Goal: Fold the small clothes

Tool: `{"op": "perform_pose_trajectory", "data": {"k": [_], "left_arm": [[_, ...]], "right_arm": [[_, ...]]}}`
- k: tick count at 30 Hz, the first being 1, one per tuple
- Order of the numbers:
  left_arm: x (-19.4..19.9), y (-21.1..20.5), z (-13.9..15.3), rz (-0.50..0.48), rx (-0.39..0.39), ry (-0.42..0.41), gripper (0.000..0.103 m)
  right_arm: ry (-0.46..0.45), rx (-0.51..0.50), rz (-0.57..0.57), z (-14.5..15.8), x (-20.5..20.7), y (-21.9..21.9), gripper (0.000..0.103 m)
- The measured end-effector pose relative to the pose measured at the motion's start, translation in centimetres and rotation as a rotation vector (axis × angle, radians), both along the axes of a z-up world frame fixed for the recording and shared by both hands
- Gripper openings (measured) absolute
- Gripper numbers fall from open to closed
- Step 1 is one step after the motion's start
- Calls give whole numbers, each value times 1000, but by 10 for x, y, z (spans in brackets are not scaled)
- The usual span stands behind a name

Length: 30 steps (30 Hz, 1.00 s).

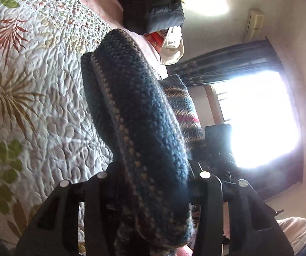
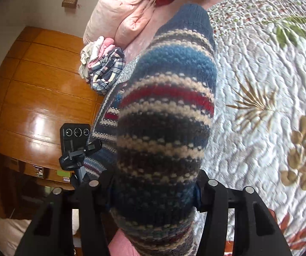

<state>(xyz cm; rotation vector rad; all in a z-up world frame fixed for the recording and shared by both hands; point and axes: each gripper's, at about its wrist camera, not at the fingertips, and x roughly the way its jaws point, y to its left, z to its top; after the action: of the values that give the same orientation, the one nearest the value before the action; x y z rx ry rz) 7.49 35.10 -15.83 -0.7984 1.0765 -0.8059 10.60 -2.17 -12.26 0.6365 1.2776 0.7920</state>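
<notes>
A floral quilt (image 2: pixel 259 74) covers the bed. At its far edge lie a pink duvet (image 2: pixel 123 10) and a plaid bundle (image 2: pixel 108 70) (crumpled). A wooden wardrobe (image 2: pixel 35 85) stands behind a phone (image 2: pixel 75 133) on a stand. A bright window (image 1: pixel 259 117) sits under a dark curtain (image 1: pixel 227 61).

We cannot see either gripper's fingertips, buried in the striped knit (image 2: pixel 163 111), and glare whitens the window (image 1: pixel 259 117).
</notes>
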Motion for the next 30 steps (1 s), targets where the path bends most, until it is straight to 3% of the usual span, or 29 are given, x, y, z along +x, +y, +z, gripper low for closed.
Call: {"op": "perform_pose_trajectory", "data": {"k": [3,5,9,13,15,20,24,27,30], "left_arm": [[-14,-19,-17,28,32,29,38],[-19,-20,-30,63,14,57,36],[-31,0,-49,125,37,87,36],[-29,-5,-61,108,184,106,42],[-27,-8,-63,116,228,109,50],[-33,-13,-34,144,359,78,52],[-71,-22,14,135,468,-54,54],[-99,-41,37,101,494,-125,58],[-116,-60,38,71,521,-139,63]], "right_arm": [[32,-67,-9,-17,-10,-14,55],[60,-131,-23,-35,-12,-21,55],[100,-81,-96,-64,-14,-36,60],[120,-104,-121,-81,-19,-41,72],[141,-80,-146,-84,-23,-45,73],[124,-121,-174,-67,-45,-60,78],[114,-134,-173,-53,-75,-71,80],[107,-188,-143,-51,-101,-71,80],[113,-255,-119,-57,-121,-66,80]]}}
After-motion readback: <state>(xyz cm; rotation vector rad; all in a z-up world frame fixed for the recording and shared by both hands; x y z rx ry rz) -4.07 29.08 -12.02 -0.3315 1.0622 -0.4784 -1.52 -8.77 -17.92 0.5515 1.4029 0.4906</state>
